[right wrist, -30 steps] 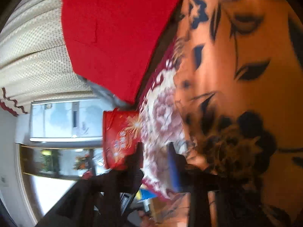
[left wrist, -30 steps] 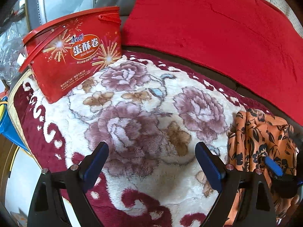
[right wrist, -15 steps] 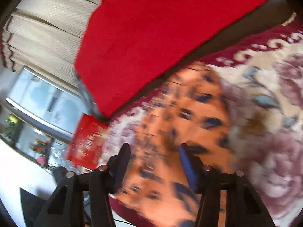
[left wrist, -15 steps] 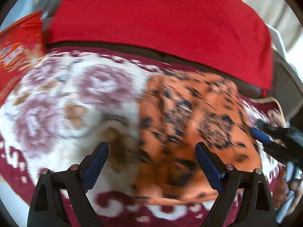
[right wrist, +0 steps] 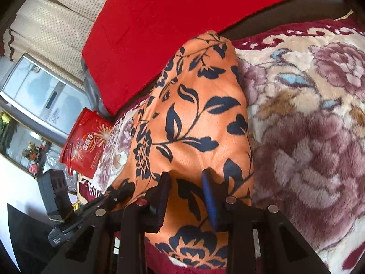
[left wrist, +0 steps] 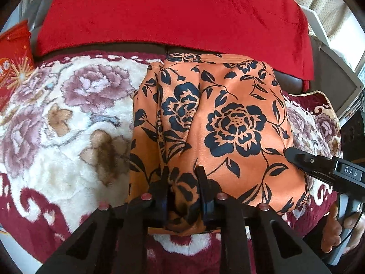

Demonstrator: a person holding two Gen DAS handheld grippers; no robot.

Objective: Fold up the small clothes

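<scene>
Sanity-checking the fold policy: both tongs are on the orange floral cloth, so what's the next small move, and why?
Probably lift both tongs together and carry the near edge toward the far edge. The left tongs, having just closed, pinch a bunch of the orange floral cloth; the right tongs straddle its edge; it lies rumpled on the plush blanket.

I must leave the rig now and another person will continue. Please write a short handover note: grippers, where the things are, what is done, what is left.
Left gripper: jaws have just been closing, now pinching the near edge of the orange flowered garment.
Right gripper: also just closing, with the same cloth bunched between its jaws.
The garment lies rumpled on the floral blanket, in front of the red cushion; the red box stands off to one side.
Done: both grips taken.
Left: spread it flat, then fold.
</scene>
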